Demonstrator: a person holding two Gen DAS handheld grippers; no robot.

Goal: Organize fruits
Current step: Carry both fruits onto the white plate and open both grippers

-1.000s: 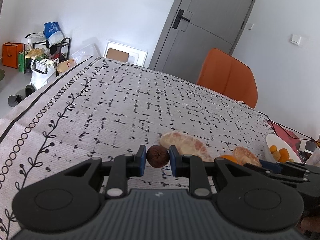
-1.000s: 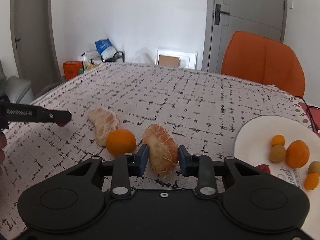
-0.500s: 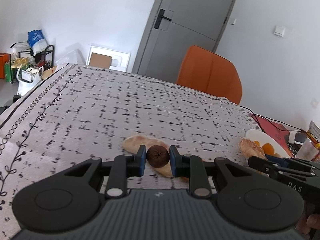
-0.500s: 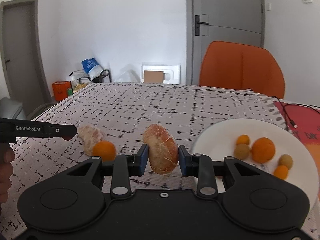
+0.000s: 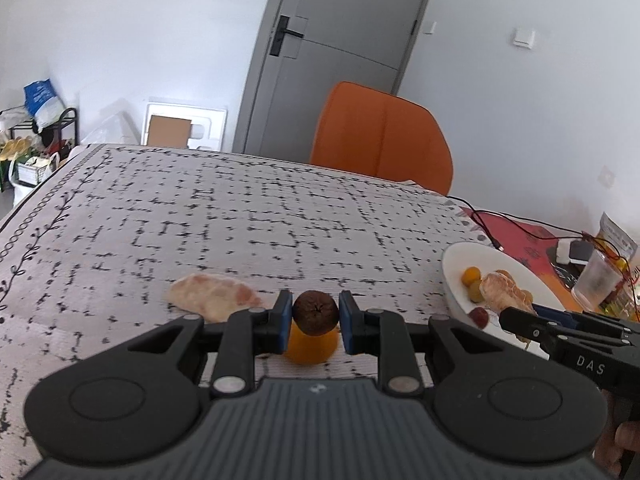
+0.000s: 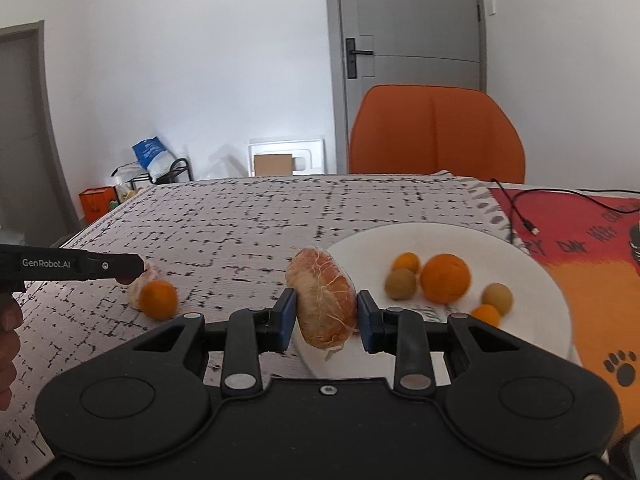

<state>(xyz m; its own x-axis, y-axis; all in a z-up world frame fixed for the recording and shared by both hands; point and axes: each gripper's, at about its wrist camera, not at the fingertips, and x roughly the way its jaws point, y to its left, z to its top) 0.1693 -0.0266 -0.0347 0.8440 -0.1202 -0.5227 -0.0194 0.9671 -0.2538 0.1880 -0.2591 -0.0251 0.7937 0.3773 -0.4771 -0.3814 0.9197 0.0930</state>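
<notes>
The right gripper (image 6: 326, 312) clamps a peeled citrus segment (image 6: 322, 300), pithy and soft, at the near rim of the white plate (image 6: 532, 272). It should go down gently onto bare china, clear of the round fruits. The left gripper (image 5: 314, 316) pinches a small, wrinkled brown fruit (image 5: 316, 312) left of the plate, above an orange (image 5: 310, 346) on the woven cloth.

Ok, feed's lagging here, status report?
Left gripper shut on small brown fruit. Right gripper shut on peeled citrus segment, at white plate rim. Nothing blocking.
</notes>
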